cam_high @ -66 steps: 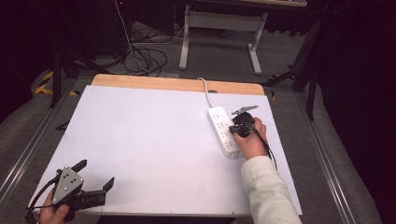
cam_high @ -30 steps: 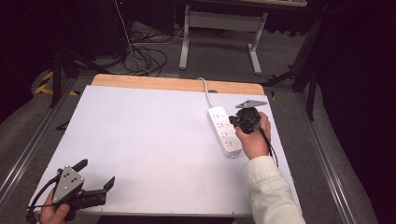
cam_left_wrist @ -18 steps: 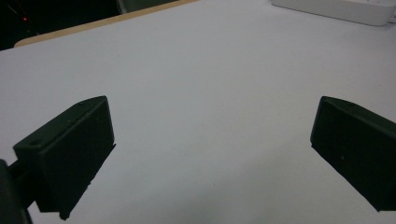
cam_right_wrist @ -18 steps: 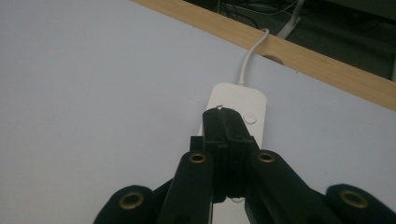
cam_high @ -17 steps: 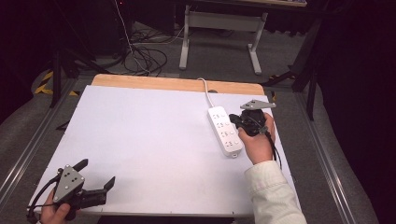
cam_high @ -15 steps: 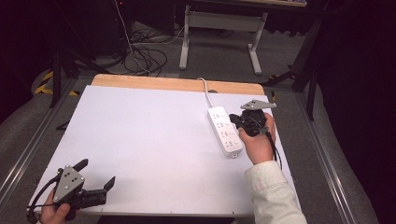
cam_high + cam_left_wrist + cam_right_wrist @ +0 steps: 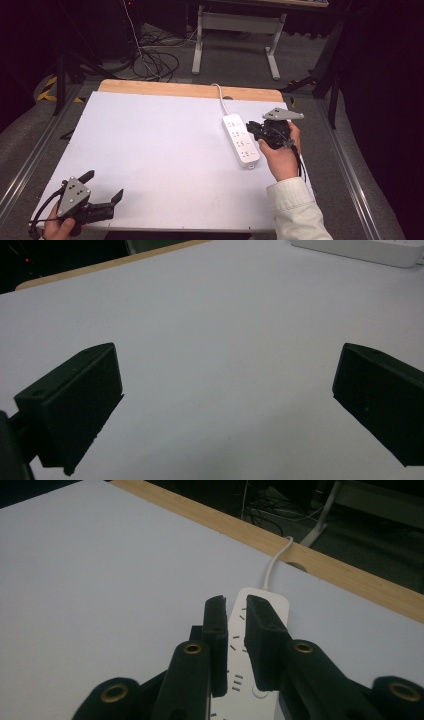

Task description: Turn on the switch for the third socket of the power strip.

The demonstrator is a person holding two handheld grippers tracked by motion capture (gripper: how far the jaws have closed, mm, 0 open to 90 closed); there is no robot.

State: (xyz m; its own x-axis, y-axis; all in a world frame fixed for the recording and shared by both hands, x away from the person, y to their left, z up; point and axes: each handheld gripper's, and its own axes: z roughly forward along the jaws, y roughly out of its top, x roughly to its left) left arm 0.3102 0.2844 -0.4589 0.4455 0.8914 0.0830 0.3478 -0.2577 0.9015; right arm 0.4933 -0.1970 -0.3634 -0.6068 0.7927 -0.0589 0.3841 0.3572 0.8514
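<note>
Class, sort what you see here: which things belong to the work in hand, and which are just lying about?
In the job:
power strip
its white cord
right gripper, jaws slightly apart, nothing between them

Lying about:
left gripper, open, resting at the near corner
cables on the floor
metal stand

No text, label, brand, number or sign could be read in any view. The white power strip [image 7: 241, 139] carried only its socket slots and a round button; any marking on it was too small to make out. The white table top [image 7: 150, 150] was blank. The black-and-yellow striped tape [image 7: 50, 82] on the floor bore no lettering.
</note>
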